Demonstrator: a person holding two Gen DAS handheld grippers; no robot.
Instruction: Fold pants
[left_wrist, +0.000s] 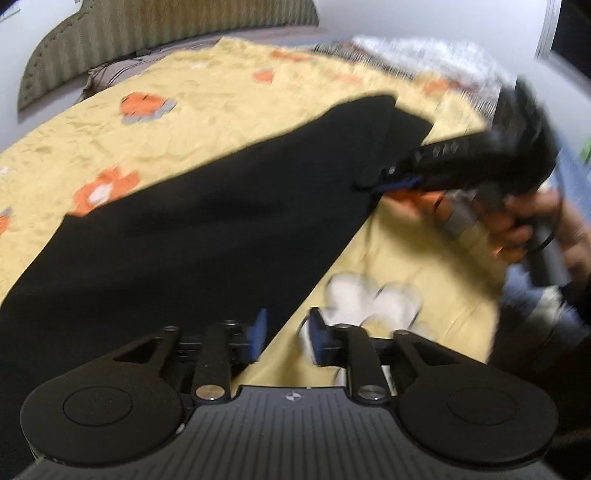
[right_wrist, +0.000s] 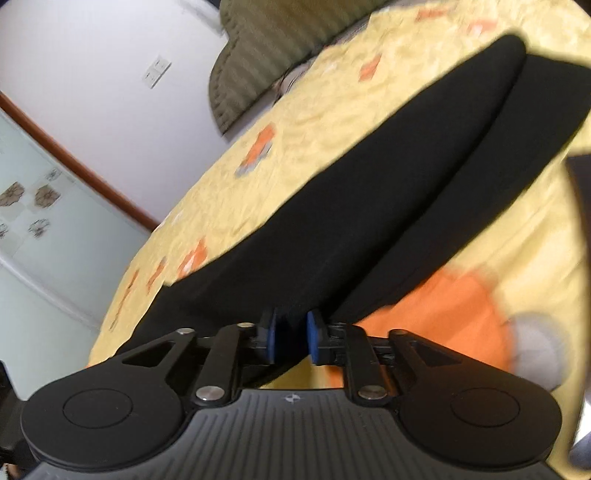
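Black pants (left_wrist: 192, 229) lie spread on a yellow bedspread with orange flowers (left_wrist: 221, 96). My left gripper (left_wrist: 286, 338) is open, its blue pads (left_wrist: 258, 334) at the pants' near right edge. In the left wrist view my right gripper (left_wrist: 384, 184) is at the pants' right edge, further away, with dark fabric at its tips. In the right wrist view the right gripper (right_wrist: 290, 338) has its pads (right_wrist: 314, 338) a small gap apart, with black fabric of the pants (right_wrist: 369, 192) between them; both legs run away up to the right.
A green striped headboard (left_wrist: 147, 40) stands at the far end against a white wall (right_wrist: 110, 55). A striped and white cloth (left_wrist: 406, 59) lies at the bed's far right. A hand (left_wrist: 517, 225) holds the right gripper's handle.
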